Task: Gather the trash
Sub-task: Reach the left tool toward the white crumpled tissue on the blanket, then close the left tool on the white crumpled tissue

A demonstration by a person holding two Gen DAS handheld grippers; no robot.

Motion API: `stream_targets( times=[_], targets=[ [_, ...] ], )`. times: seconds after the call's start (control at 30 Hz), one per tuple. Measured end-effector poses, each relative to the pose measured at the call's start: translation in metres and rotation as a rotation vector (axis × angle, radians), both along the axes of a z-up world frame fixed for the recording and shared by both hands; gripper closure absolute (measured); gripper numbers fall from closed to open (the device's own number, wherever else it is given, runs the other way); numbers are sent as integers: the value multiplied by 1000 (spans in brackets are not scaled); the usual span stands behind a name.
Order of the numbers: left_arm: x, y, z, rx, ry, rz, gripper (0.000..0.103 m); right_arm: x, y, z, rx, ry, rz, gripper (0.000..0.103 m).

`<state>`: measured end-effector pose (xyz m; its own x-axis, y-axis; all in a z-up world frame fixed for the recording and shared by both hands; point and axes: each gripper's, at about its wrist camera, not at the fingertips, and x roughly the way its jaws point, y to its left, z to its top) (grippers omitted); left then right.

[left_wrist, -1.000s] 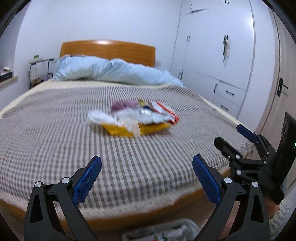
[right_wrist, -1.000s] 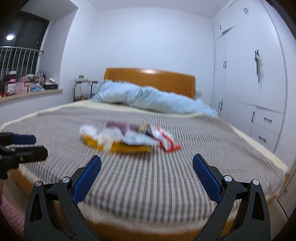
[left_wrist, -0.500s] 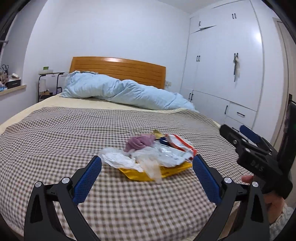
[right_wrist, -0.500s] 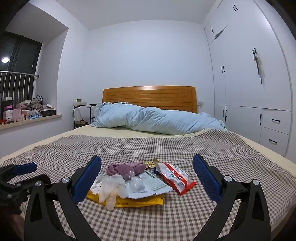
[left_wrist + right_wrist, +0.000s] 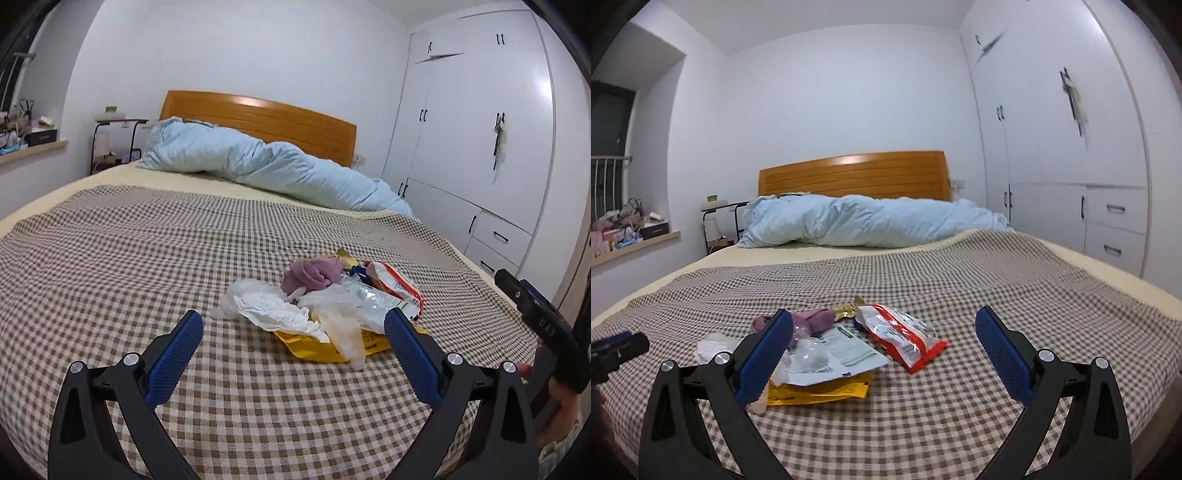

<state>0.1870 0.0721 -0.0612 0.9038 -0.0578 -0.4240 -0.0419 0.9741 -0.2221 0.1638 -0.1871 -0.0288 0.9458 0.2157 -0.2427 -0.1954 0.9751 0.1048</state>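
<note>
Trash pile (image 5: 325, 310) lay on checked bedspread (image 5: 110, 258), near foot of bed: yellow packet (image 5: 820, 393) at bottom, white wrappers (image 5: 273, 308) and purple cloth (image 5: 312, 275) on top, red-and-white packet (image 5: 901, 334) at right edge. Left gripper (image 5: 293, 341) hovered before pile, jaws wide, holding nothing. Right gripper (image 5: 884, 341) likewise wide and unloaded, blue pads (image 5: 1003, 354) flanking pile. Blue duvet (image 5: 864, 219) bunched against wooden headboard (image 5: 853, 173).

Left claw (image 5: 293, 341) and right claw (image 5: 884, 341) both gape wide.
</note>
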Motion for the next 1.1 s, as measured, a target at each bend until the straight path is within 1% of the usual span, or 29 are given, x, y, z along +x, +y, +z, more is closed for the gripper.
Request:
stream_targets(
  times=[0.1,0.2,0.33,0.43,0.5,0.53,0.6,0.7,0.77,0.8,0.83,0.87,0.9,0.93,0.97,1.0,1.03,1.07,1.1],
  targets=[
    [4,-2,-3,-1,24,-8,8,7,-8,0,26,25,-13,8],
    [13,-11,-7,19,54,-22,8,10,-13,-2,42,48,-28,8],
    [29,-20,-12,50,87,-27,8,16,-13,-4,34,70,-39,8],
    [48,-18,-15,55,125,2,8,20,-13,-7,17,89,-52,8],
    [61,-12,-18,34,151,25,8,22,-15,-8,22,94,-62,8],
    [70,-6,-22,-2,177,42,8,24,-18,-9,32,101,-67,8],
    [86,4,-29,-48,219,74,8,25,-20,-12,46,112,-72,8],
    [103,8,-38,-42,257,105,9,28,-21,-15,52,125,-90,8],
    [113,6,-47,-44,281,92,16,30,-22,-17,56,130,-95,8],
    [116,5,-51,-52,292,84,23,30,-22,-17,56,132,-94,8],
    [119,4,-56,-62,311,75,26,31,-22,-18,52,134,-96,8],
    [121,2,-61,-69,328,60,39,31,-21,-18,49,136,-98,8],
    [123,0,-64,-69,341,49,55,32,-21,-19,46,138,-99,8],
    [122,-1,-66,-70,345,43,65,32,-21,-19,46,140,-100,8],
    [120,-2,-66,-69,343,49,66,32,-20,-20,45,145,-98,8],
    [117,-2,-65,-69,332,55,70,32,-20,-20,43,147,-97,8],
    [115,-3,-65,-67,328,59,76,31,-19,-20,38,147,-96,8],
    [111,-2,-64,-65,324,65,79,31,-18,-20,35,146,-95,8],
    [108,-1,-64,-73,323,62,86,30,-17,-20,30,145,-92,8]
  ],
)
